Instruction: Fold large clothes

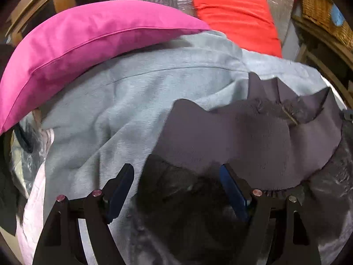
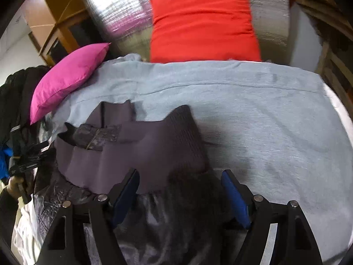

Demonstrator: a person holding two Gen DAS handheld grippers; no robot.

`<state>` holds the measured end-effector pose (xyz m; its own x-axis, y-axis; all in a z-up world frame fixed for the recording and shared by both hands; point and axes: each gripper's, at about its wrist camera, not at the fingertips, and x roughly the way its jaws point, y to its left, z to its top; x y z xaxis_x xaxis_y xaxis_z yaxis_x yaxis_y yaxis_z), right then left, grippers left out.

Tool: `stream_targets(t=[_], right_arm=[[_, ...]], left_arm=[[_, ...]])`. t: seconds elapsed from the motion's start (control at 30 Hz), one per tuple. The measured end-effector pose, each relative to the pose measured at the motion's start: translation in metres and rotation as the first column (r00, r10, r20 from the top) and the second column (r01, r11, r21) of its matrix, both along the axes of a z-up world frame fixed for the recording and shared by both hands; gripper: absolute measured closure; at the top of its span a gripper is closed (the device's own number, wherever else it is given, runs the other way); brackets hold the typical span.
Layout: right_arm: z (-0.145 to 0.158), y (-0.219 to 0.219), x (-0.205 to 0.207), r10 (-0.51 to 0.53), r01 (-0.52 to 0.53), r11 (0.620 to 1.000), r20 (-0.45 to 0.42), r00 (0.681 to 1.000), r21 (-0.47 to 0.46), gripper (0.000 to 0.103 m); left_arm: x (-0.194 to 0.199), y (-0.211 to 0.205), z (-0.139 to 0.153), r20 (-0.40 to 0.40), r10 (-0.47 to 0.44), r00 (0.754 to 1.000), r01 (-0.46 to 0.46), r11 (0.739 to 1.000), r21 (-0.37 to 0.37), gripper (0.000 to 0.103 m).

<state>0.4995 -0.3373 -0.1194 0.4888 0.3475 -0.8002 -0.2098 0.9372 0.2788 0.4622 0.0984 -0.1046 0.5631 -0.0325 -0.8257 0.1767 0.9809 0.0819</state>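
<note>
Dark purple-grey garment point(image 2: 141, 145) lies spread on the light grey blanket point(image 2: 253, 119) over the bed, its lower end bunched under both my tools. My right view takes in the whole blanket, the red pillow point(image 2: 203, 22) square against the silver quilted backing point(image 2: 114, 6), the pink pillow point(image 2: 66, 79) small at the left, and my left gripper point(image 2: 28, 156) at the left edge. My left view crowds the pink pillow point(image 1: 88, 42) large and shows a wicker basket point(image 1: 320, 6) top right, contents hidden. Left gripper point(image 1: 176, 190): jaws spread, nothing pinched. Right gripper point(image 2: 179, 193): jaws spread, cloth below, not gripped.
</note>
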Motion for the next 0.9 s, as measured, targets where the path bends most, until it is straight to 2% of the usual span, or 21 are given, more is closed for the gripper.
stream_targets(t=[0.03,0.07,0.1,0.13,0.17,0.2,0.3,0.37,0.43,0.47,0.53,0.7,0.83,0.9], right_arm=[[-0.002,0.005,0.003,0.012,-0.012,1.0,-0.001,1.0,-0.023,0.027],[-0.004,0.009,0.006,0.012,-0.012,0.999,-0.003,1.0,-0.04,0.029],[-0.005,0.011,0.01,0.011,-0.011,0.999,-0.008,1.0,-0.051,0.039],[-0.008,0.012,0.013,0.001,-0.002,0.998,-0.021,1.0,-0.07,0.052],[-0.008,0.013,0.013,-0.011,0.008,0.995,-0.031,0.999,-0.098,0.079],[-0.007,0.013,0.013,-0.018,0.014,0.994,-0.038,0.999,-0.112,0.083],[0.008,0.016,0.004,-0.004,0.006,0.984,0.013,1.0,-0.179,0.085],[0.021,0.007,0.001,-0.041,0.053,0.98,0.066,0.997,-0.192,0.086],[0.023,-0.012,0.004,-0.115,0.127,0.981,0.085,0.99,-0.148,0.087],[0.016,-0.016,0.008,-0.133,0.139,0.982,0.057,0.99,-0.126,0.087],[-0.009,-0.013,0.013,-0.142,0.143,0.98,0.013,0.99,-0.142,0.087],[-0.032,-0.027,0.019,-0.214,0.212,0.974,-0.024,0.977,-0.078,0.087],[-0.031,-0.03,0.019,-0.24,0.238,0.967,-0.015,0.971,-0.088,0.087],[-0.035,-0.033,0.018,-0.264,0.26,0.96,-0.021,0.964,-0.1,0.087]], left_arm=[[0.0,-0.003,-0.001,0.008,-0.004,1.0,0.004,1.0,0.009,0.029],[-0.001,-0.004,-0.002,0.013,-0.002,1.0,0.002,1.0,0.016,0.042],[0.001,-0.005,-0.004,0.011,0.02,1.0,-0.021,0.999,0.041,0.053],[0.004,-0.001,-0.005,-0.001,0.042,0.999,-0.042,0.998,0.047,0.072],[0.005,0.003,-0.005,-0.009,0.057,0.998,-0.057,0.998,0.029,0.078],[0.004,0.006,-0.003,-0.002,0.074,0.997,-0.074,0.997,0.013,0.081],[-0.005,0.017,0.016,0.077,0.109,0.991,-0.107,0.994,-0.03,0.083],[-0.009,0.026,0.023,0.113,0.152,0.982,-0.143,0.986,-0.085,0.083],[0.0,0.031,0.01,0.062,0.189,0.98,-0.181,0.977,-0.111,0.083],[0.009,0.029,-0.006,0.005,0.203,0.979,-0.201,0.975,-0.094,0.083],[0.017,0.028,-0.021,-0.022,0.22,0.975,-0.221,0.972,-0.078,0.083],[0.02,0.032,-0.022,-0.029,0.233,0.972,-0.235,0.967,-0.102,0.082],[0.022,0.034,-0.025,-0.029,0.244,0.969,-0.246,0.963,-0.108,0.081],[0.02,0.031,-0.022,-0.012,0.241,0.97,-0.241,0.966,-0.094,0.076]])
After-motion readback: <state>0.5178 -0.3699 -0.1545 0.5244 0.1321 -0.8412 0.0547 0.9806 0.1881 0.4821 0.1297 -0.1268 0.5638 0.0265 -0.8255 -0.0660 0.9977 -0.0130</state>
